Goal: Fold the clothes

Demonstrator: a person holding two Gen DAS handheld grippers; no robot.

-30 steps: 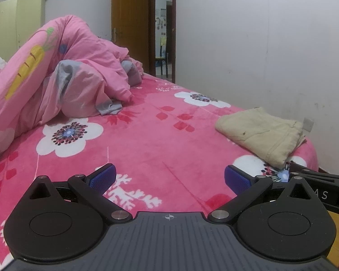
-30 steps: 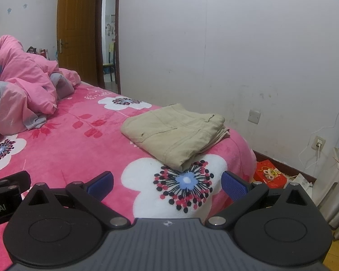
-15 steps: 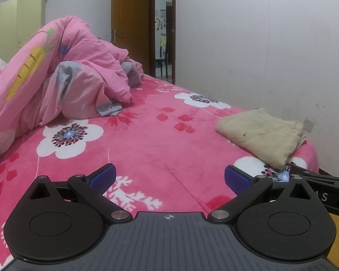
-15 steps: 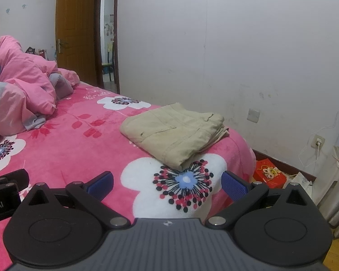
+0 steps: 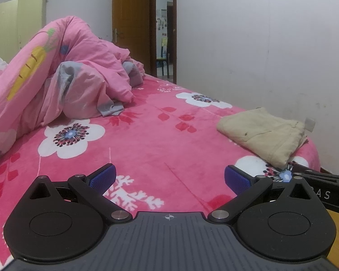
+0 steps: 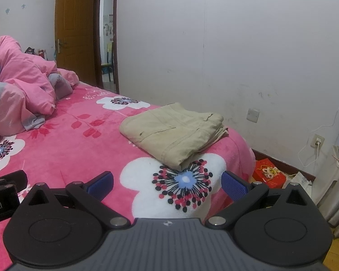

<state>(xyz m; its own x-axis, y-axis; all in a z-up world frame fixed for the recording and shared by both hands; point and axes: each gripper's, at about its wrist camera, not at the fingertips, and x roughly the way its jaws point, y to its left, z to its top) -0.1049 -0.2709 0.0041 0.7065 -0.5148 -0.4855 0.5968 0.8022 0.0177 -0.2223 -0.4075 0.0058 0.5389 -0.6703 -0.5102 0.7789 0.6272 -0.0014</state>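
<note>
Folded beige trousers (image 6: 174, 133) lie flat on the pink flowered bed (image 6: 79, 149) near its wall-side corner, one edge overlapping a white flower print. Left claw (image 5: 169, 178) and right claw (image 6: 167, 181) both spread wide, grasping nothing, hovering low over the bed short of the trousers; right claw's body shows at the right edge of the left view. Crumpled pink duvet (image 5: 56, 76) heaped at the far left, well apart from the trousers.

The pink duvet (image 5: 56, 79) runs off the left edge; the doorway's room (image 5: 163, 45) is indistinct.
</note>
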